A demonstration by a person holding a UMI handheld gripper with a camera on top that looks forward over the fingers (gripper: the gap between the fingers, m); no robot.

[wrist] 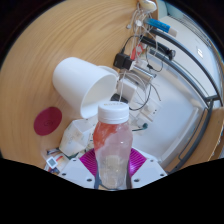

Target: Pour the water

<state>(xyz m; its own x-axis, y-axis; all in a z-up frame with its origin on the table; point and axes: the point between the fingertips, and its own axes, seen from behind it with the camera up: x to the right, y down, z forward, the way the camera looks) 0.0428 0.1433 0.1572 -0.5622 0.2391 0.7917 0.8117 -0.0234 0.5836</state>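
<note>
A clear plastic bottle with a white cap and a reddish tint near its top stands upright between my fingers. My gripper is shut on its lower body, and the magenta pads press on both sides. Just beyond the bottle, a white paper cup rests on the round wooden table, tipped so its open mouth faces the bottle. The bottle's cap sits just below the cup's rim.
A dark red round disc lies on the table left of the bottle. Crumpled white paper lies beside my left finger. Cables and a small device lie beyond the cup. The table edge and metal legs are at right.
</note>
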